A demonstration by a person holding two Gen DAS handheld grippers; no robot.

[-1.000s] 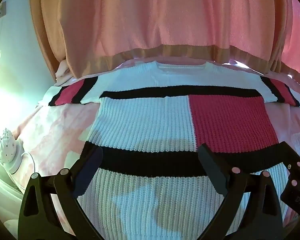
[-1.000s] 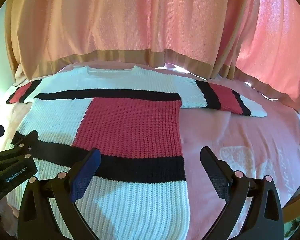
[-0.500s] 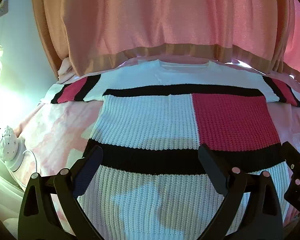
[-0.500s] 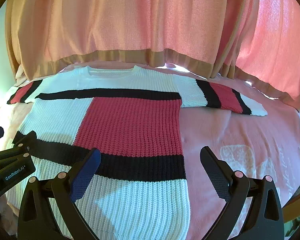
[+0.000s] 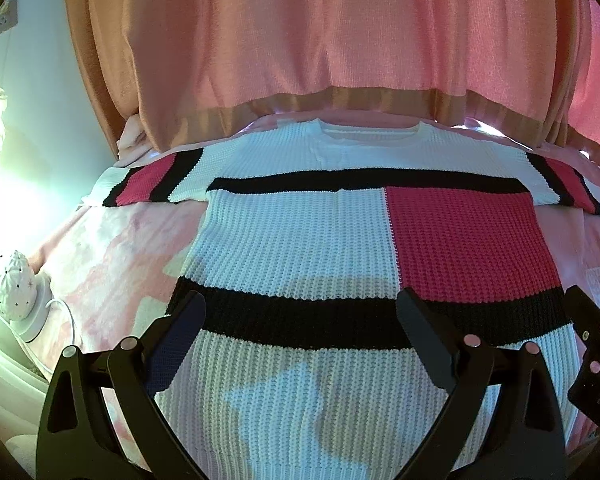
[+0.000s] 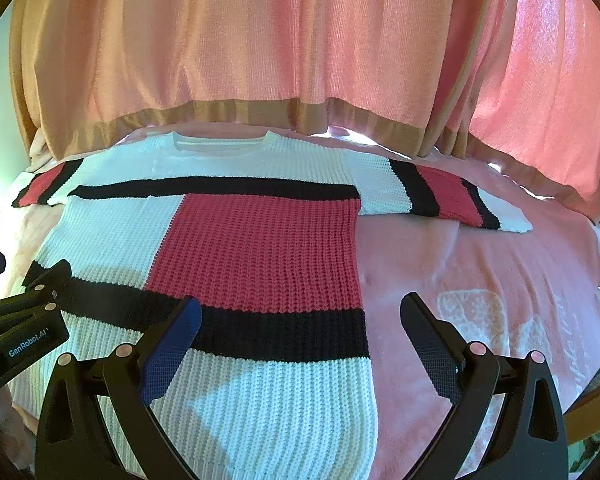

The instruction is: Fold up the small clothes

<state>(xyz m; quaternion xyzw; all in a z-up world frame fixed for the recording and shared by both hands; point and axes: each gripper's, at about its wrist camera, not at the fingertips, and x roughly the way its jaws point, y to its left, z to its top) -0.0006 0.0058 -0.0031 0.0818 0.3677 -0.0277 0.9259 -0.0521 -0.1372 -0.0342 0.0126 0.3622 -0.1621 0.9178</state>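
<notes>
A knit sweater (image 5: 300,248) with white, black and red blocks lies flat and spread out on a pink bed cover, neckline at the far side, both sleeves out sideways. It also shows in the right wrist view (image 6: 252,248). My left gripper (image 5: 300,316) is open and empty, hovering over the sweater's lower black band. My right gripper (image 6: 300,320) is open and empty over the sweater's lower right edge. The left gripper's body shows at the left edge of the right wrist view (image 6: 24,328); the right gripper's body shows at the right edge of the left wrist view (image 5: 596,360).
Pink and orange curtains (image 5: 320,40) hang behind the bed. A white dotted lamp (image 5: 14,292) with a cable stands at the bed's left side. The pink bed cover (image 6: 480,272) stretches to the right of the sweater.
Both grippers have drawn back and risen slightly, so a little more of the sweater's lower part shows. Both stay open. The sweater has not moved.
</notes>
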